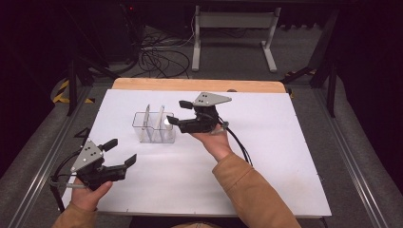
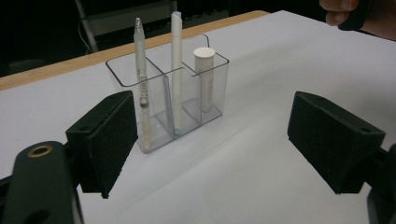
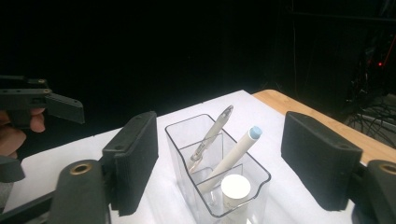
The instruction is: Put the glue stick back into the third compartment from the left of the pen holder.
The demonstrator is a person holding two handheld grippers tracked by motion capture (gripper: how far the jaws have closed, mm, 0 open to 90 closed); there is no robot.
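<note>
Right gripper [image 1: 173, 112] hovers jaws spread wide just beside the right end of the clear holder [image 1: 153, 127], so the step in hand reads as a reach for something in it, probably the short white tube [image 3: 235, 190] (nearest compartment in the right gripper view). To do it well: come down straight over the holder, keep the jaws wide until they straddle one item alone, close gently on the top of it and lift vertically so the divider walls and the other two items are not dragged. Holder is light clear plastic and may tip or slide if a jaw knocks the rim.

White table [image 1: 266, 156] carries the holder near its middle, toward the far edge. Left gripper [image 1: 122, 153] sits low at the near left corner, well apart from the holder, jaws spread and holding nothing; it faces the holder.

Holder has three compartments in a row. In the left gripper view: clear pen [image 2: 140, 70] in the left one, white pen [image 2: 176, 65] with pale blue tip in the middle, tube [image 2: 204, 77] in the right. Both pens lean and stick out above the rim; tube stands upright with its top near rim level. Right gripper is above and just to the tube's side, not touching anything yet
</note>
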